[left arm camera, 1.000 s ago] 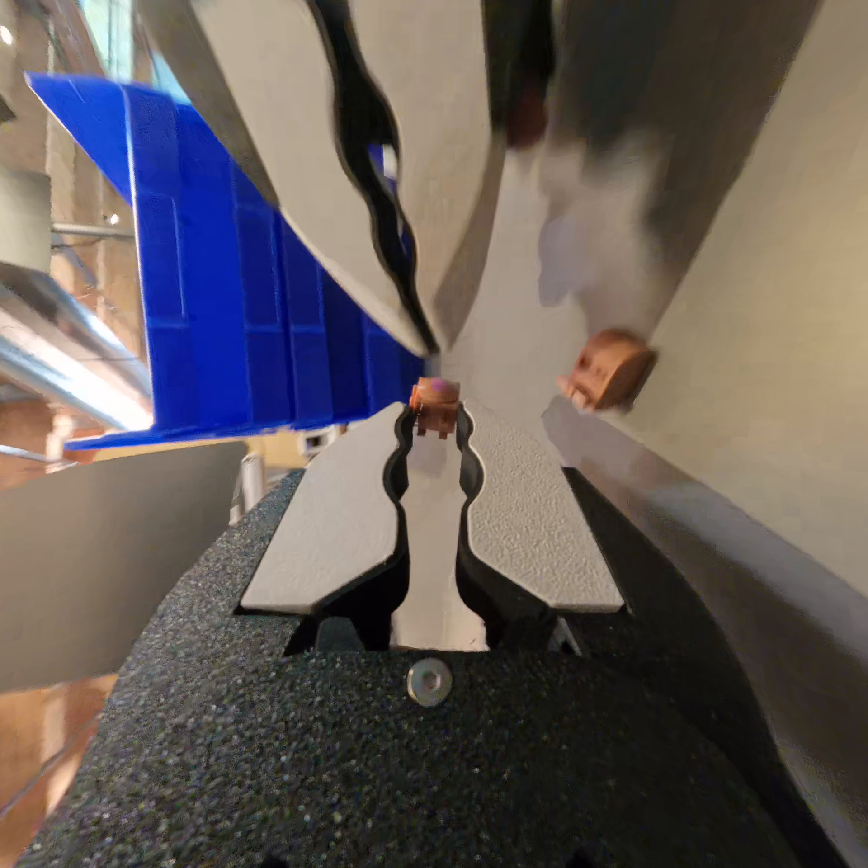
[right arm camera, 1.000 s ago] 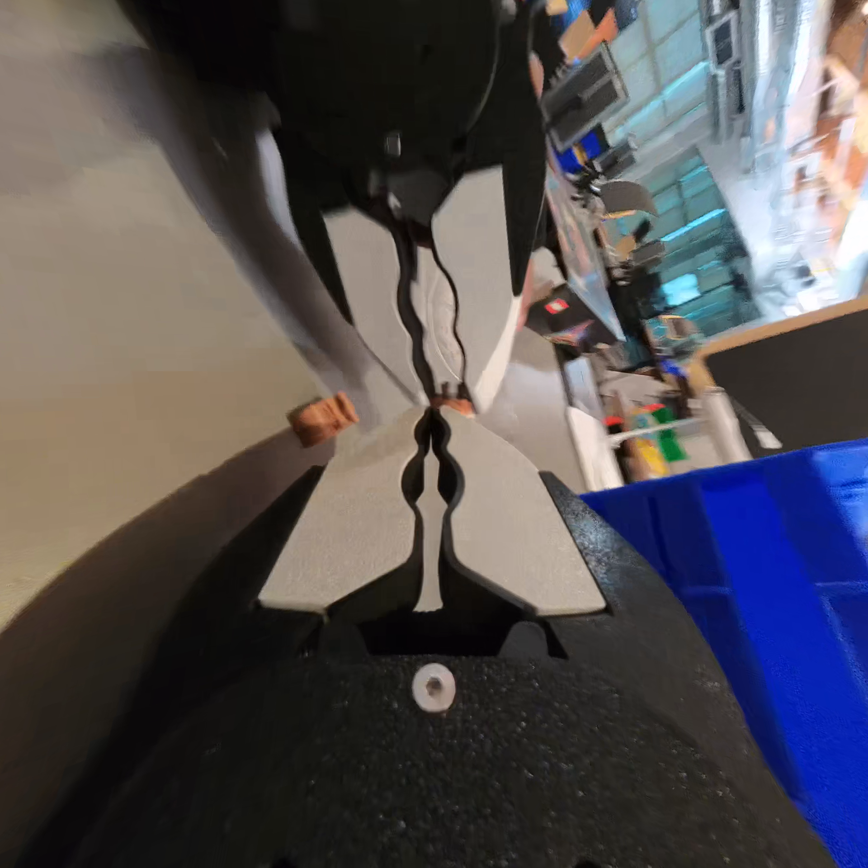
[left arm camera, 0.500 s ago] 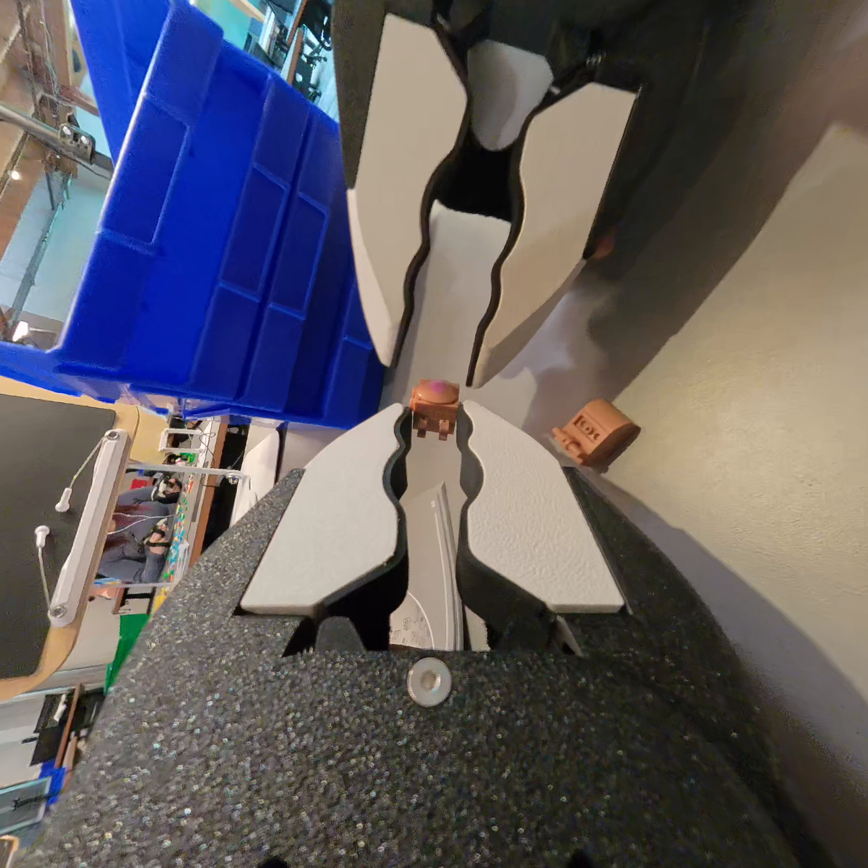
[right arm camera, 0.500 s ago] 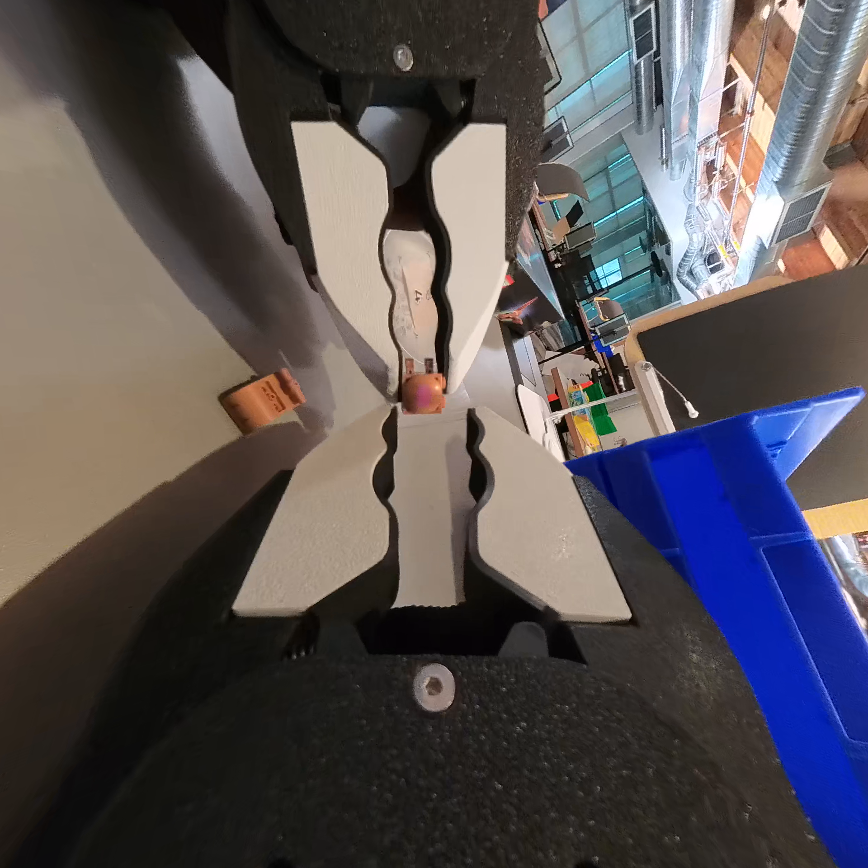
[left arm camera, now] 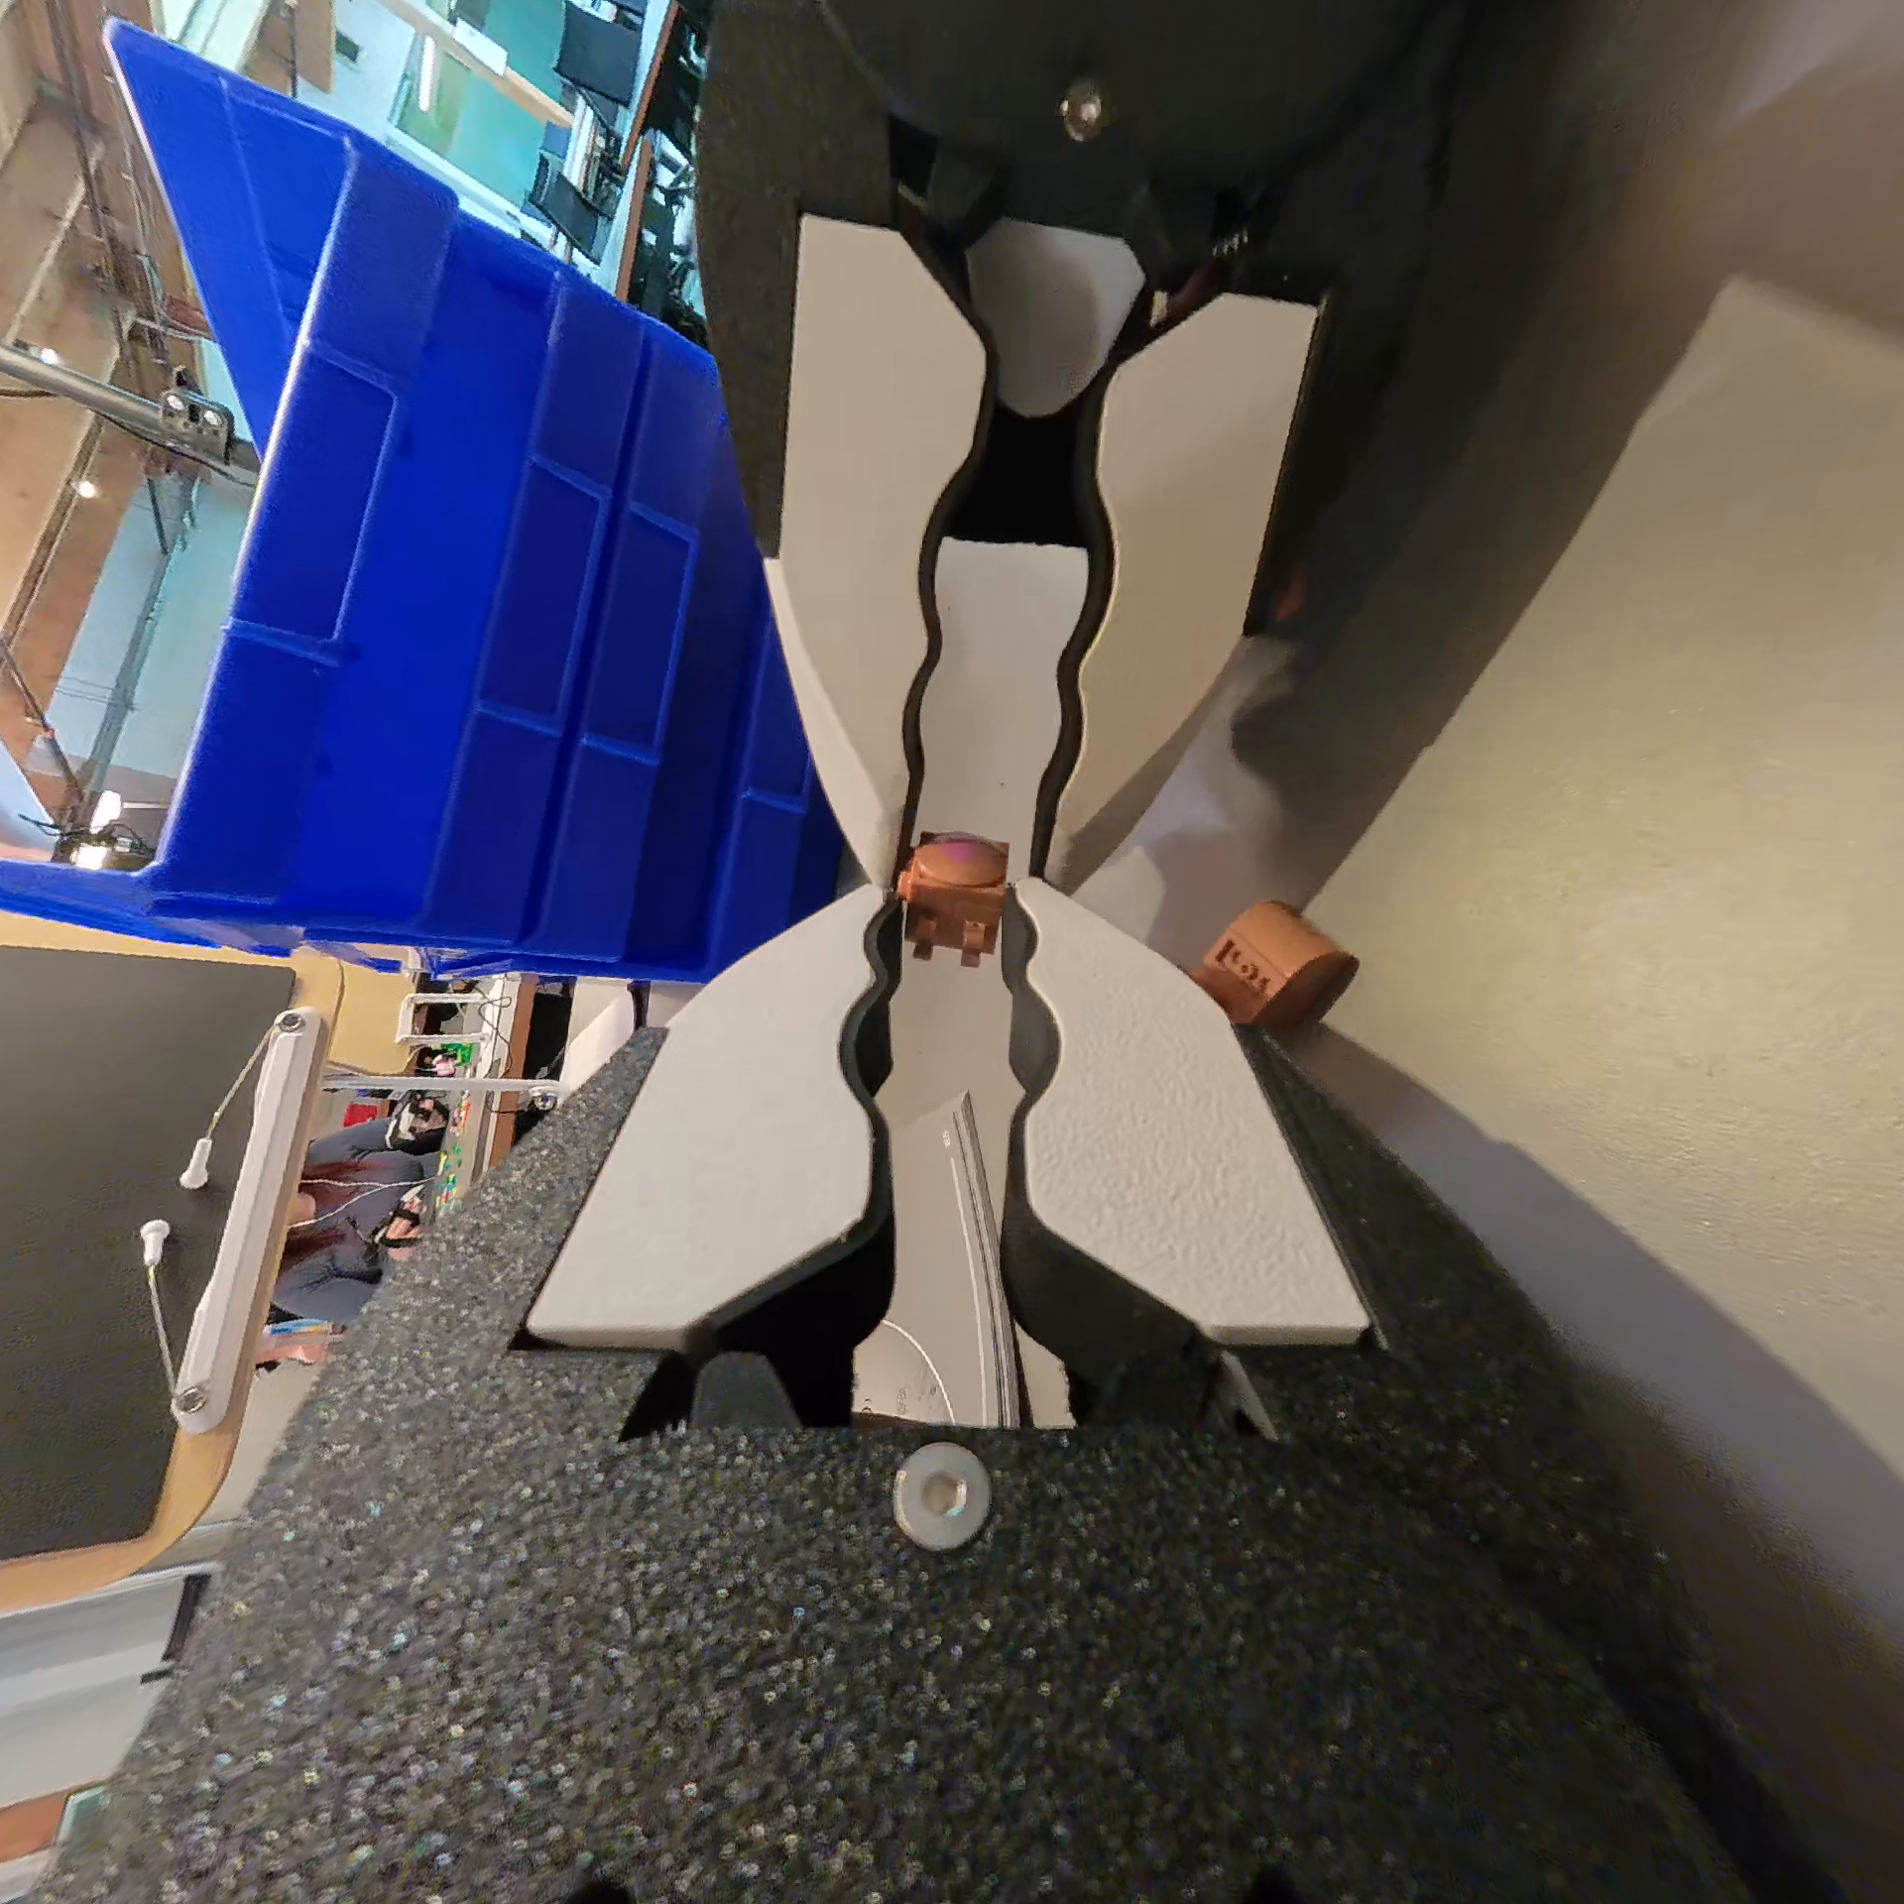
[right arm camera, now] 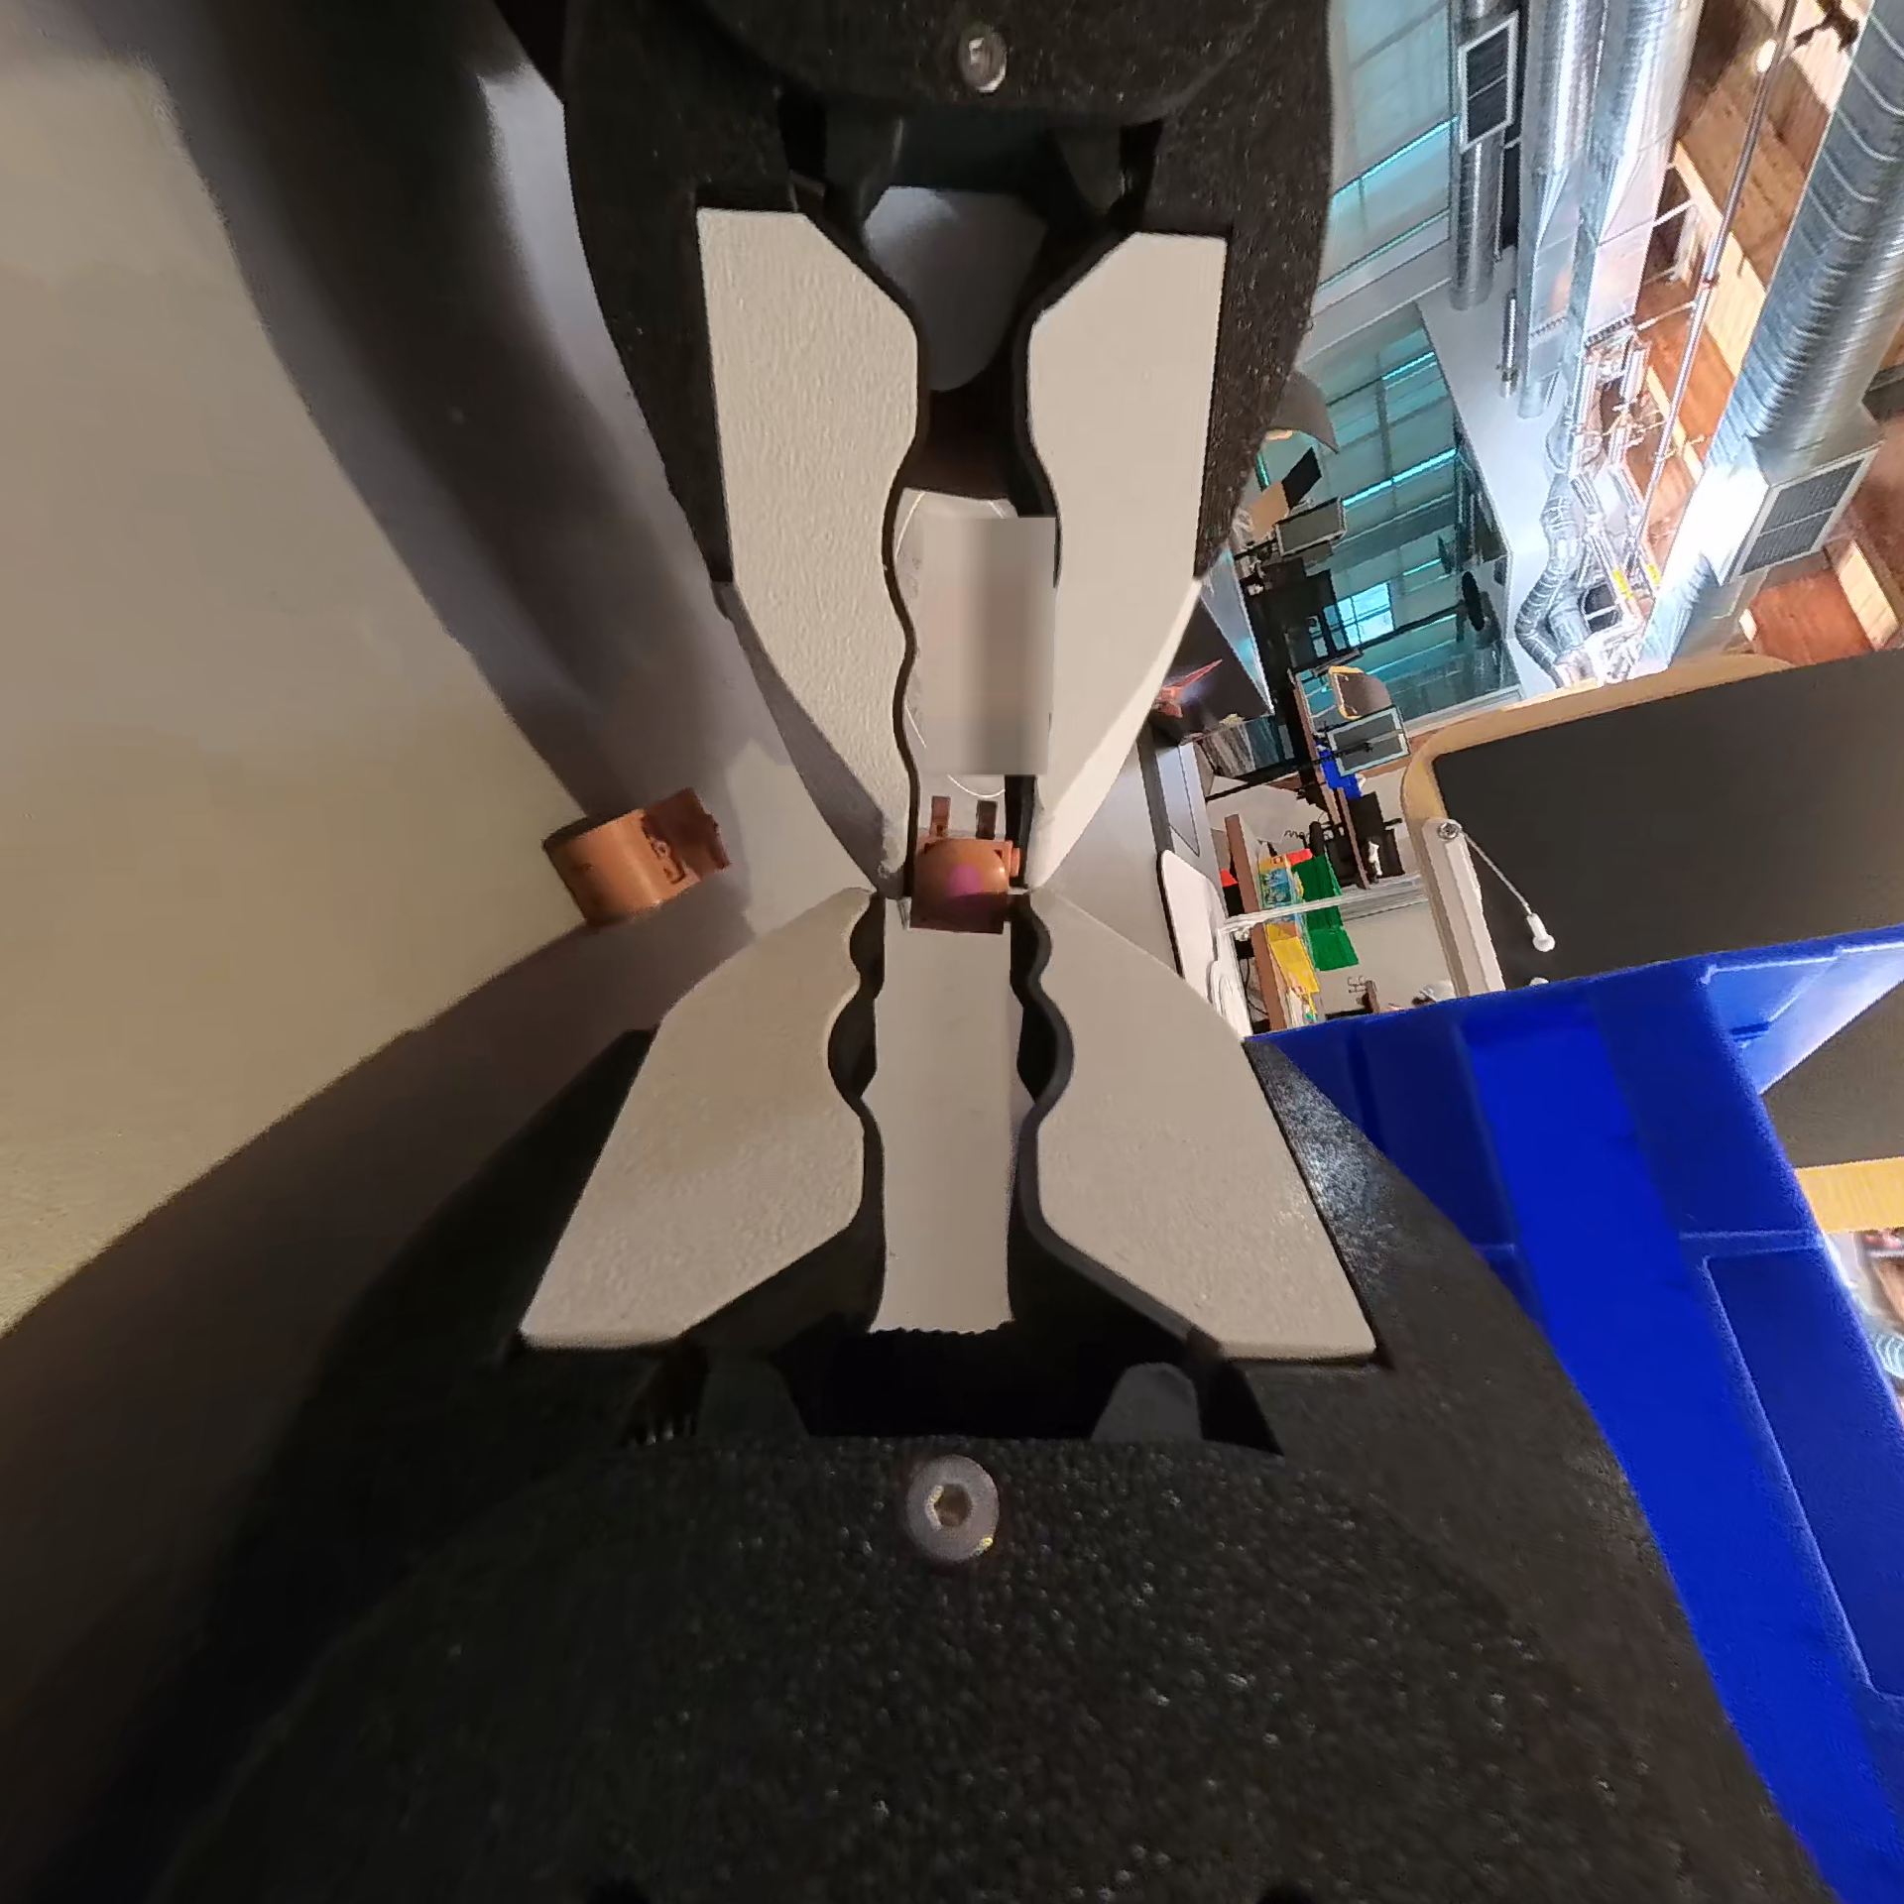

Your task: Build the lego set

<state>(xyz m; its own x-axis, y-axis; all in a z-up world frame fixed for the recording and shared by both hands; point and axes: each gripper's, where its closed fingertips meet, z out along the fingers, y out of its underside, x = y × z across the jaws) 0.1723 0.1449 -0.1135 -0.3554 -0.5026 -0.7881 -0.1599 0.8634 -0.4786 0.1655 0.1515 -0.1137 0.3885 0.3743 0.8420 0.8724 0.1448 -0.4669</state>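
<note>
A small brown lego piece [left arm camera: 953,886] with a rounded top is pinched between the fingertips of my left gripper [left arm camera: 950,912], held in the air beside the table. My right gripper [right arm camera: 948,912] faces it tip to tip. Its fingers stand slightly apart on either side of the piece's rounded end [right arm camera: 958,876], with a small gap showing. In the left wrist view the right gripper [left arm camera: 974,860] comes in from above. A second brown lego piece [left arm camera: 1278,963] lies on the beige table just beside the fingertips; it also shows in the right wrist view [right arm camera: 634,855].
A large blue plastic bin [left arm camera: 464,618] stands close beside both grippers, and also shows in the right wrist view [right arm camera: 1597,1236]. The beige table surface [left arm camera: 1649,824] is on the other side. A black-topped desk [left arm camera: 93,1236] and workshop clutter lie beyond. Only a small space, under 4 cm, lies between the two pairs of fingers.
My right gripper opened from nearly shut, drew back, then moved in again so its tips now flank the held piece. My left gripper kept its grip throughout.
</note>
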